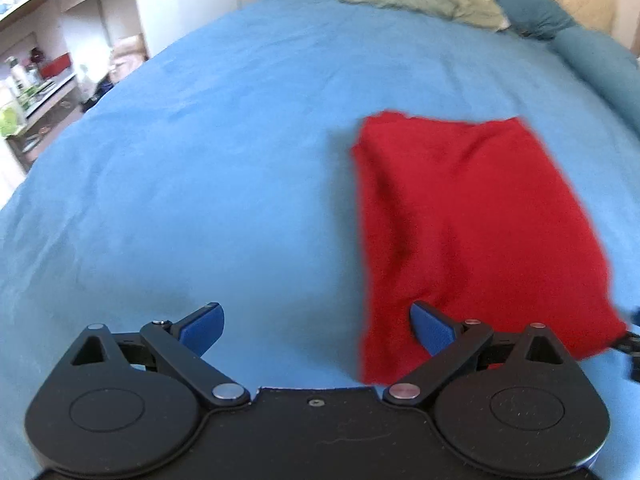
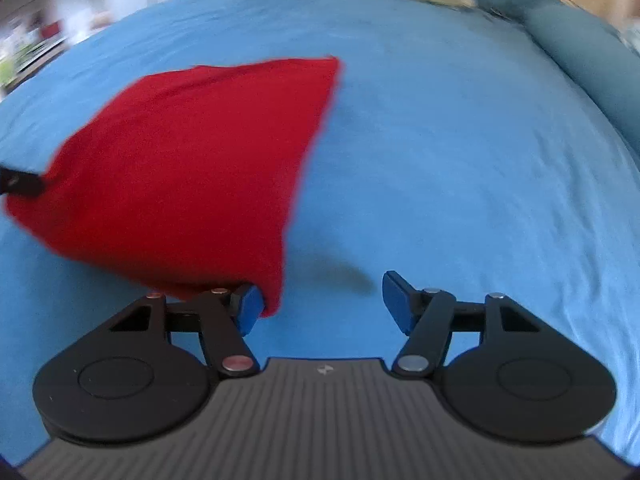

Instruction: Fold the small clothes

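While both claws stand released, jaws wide, the folded red cloth lies on the blue bed, at one o'clock from the left claw and ten o'clock from the right claw. Teal pillows sit at two o'clock, shelves at ten.

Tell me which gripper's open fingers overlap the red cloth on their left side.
The right gripper: the red cloth overlaps its left finger. On the left gripper, the cloth covers the right finger side instead.
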The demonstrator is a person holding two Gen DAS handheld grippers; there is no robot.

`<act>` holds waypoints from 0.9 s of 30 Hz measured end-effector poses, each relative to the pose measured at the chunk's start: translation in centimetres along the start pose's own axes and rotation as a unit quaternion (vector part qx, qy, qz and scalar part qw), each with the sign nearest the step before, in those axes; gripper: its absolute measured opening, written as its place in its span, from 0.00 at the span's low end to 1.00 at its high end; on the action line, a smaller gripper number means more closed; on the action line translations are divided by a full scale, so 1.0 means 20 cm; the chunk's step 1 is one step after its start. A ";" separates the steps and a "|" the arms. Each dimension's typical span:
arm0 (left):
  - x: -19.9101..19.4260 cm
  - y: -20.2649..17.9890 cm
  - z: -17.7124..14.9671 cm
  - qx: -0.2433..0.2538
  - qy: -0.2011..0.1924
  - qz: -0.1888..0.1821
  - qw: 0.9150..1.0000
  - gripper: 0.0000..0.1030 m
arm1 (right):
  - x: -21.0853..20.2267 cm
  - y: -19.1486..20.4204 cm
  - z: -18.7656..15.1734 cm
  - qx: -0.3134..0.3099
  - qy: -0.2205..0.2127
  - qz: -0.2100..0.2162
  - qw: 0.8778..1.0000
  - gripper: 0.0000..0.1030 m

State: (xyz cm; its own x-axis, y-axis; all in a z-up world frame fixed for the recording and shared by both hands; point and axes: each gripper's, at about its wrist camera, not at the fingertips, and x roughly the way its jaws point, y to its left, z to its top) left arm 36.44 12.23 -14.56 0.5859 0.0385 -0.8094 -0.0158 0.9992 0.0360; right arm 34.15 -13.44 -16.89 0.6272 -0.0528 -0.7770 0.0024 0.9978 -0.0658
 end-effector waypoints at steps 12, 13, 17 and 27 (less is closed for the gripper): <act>-0.11 0.00 0.05 0.051 0.012 -0.002 0.999 0.97 | -0.08 -0.10 0.10 -0.055 0.039 0.062 0.996 0.80; -0.16 0.01 0.08 0.060 0.014 -0.010 0.998 0.97 | -0.13 -0.11 0.14 -0.065 0.046 0.061 0.995 0.81; -0.32 0.07 0.25 0.073 0.014 -0.050 0.996 1.00 | -0.35 -0.18 0.30 -0.059 0.059 0.091 0.992 1.00; 0.02 0.09 0.58 0.025 0.076 -0.164 0.983 1.00 | -0.13 -0.28 0.74 0.090 0.080 0.174 0.977 1.00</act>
State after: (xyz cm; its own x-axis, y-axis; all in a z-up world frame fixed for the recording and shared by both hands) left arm 46.00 13.97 -7.93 0.4253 -0.2821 -0.8600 0.1967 0.9563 -0.2164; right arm 44.02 -18.38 -5.13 0.4849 0.3000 -0.8215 -0.0430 0.9464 0.3202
